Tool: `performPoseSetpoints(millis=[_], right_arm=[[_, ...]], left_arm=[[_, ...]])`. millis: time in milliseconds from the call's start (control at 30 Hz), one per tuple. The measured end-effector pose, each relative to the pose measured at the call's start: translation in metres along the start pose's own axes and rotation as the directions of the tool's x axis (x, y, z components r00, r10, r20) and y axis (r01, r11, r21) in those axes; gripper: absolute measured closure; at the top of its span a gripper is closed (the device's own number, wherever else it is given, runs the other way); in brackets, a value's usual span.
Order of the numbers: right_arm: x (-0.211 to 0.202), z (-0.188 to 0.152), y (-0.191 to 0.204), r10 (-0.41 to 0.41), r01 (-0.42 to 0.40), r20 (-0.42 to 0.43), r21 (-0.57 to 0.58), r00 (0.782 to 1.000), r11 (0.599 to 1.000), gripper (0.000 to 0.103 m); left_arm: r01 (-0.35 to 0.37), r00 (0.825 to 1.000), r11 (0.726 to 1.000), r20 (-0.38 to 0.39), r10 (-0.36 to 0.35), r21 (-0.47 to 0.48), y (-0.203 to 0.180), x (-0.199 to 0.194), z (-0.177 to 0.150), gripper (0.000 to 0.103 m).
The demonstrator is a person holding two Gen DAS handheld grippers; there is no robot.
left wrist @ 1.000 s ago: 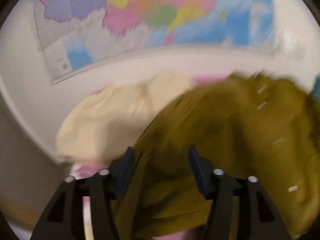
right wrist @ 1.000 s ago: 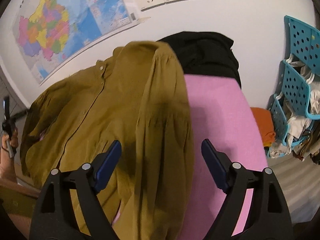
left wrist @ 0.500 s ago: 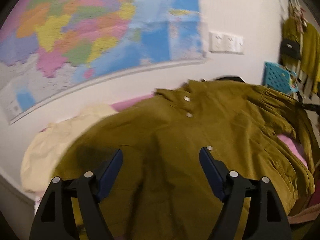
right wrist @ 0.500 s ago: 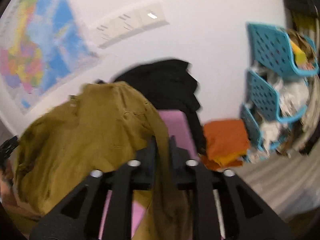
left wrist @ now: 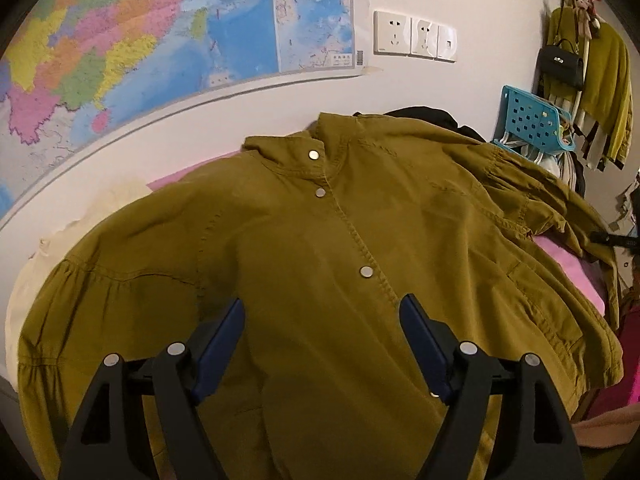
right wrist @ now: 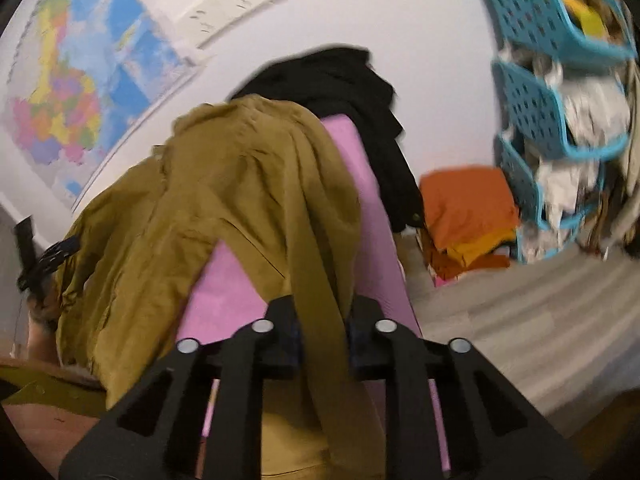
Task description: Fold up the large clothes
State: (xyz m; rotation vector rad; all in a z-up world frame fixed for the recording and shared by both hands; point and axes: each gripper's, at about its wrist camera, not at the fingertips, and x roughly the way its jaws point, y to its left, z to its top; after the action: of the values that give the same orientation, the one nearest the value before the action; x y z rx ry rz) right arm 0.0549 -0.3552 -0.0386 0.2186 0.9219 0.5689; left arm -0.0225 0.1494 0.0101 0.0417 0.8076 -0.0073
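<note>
The olive shirt [left wrist: 320, 264] is spread front-up, snaps closed, over a pink surface [right wrist: 224, 300] against the wall. A fold of its fabric is clamped by the right gripper [right wrist: 322, 340], whose jaws have just been closing on it. The left gripper [left wrist: 322, 344] is held spread wide above the shirt's lower front, nothing pinched. A black garment [right wrist: 340, 88] is heaped behind the collar, a cream cloth [left wrist: 48, 256] lies under the left sleeve, and folded orange clothes [right wrist: 468, 204] sit beside blue baskets [right wrist: 532, 108]. A map [left wrist: 120, 48] is pinned above.
</note>
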Motion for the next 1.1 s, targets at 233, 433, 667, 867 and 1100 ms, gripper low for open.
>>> performPoseSetpoints(millis=[233,433,667,867,1100], right_arm=[[-0.07,0.077,0.106,0.083,-0.068,0.038,-0.3,0.996,0.951,0.087],[-0.031,0.11,0.225,0.171,-0.203,-0.109,-0.501,0.979,0.841,0.085],[0.094,0.11,0.311,0.271,-0.399,-0.315,-0.478,0.91,0.782,0.082],[0.204,0.093,0.34,0.237,-0.423,-0.457,-0.363,0.857,0.831,0.053],[0.18,0.129,0.303,0.323,-0.404,-0.289,-0.288,0.901,0.868,0.046]], left_arm=[[0.046,0.998,0.998,0.034,-0.047,0.035,-0.011,-0.003,0.008,0.026],[0.093,0.994,0.996,0.061,-0.094,0.014,-0.002,-0.005,0.011,0.026],[0.137,0.987,0.99,0.093,-0.133,-0.033,0.02,-0.02,0.006,0.026],[0.172,0.981,0.983,0.104,-0.165,-0.068,0.041,-0.032,-0.007,0.024],[0.261,0.965,0.965,0.027,-0.26,-0.03,0.021,-0.013,-0.02,0.023]])
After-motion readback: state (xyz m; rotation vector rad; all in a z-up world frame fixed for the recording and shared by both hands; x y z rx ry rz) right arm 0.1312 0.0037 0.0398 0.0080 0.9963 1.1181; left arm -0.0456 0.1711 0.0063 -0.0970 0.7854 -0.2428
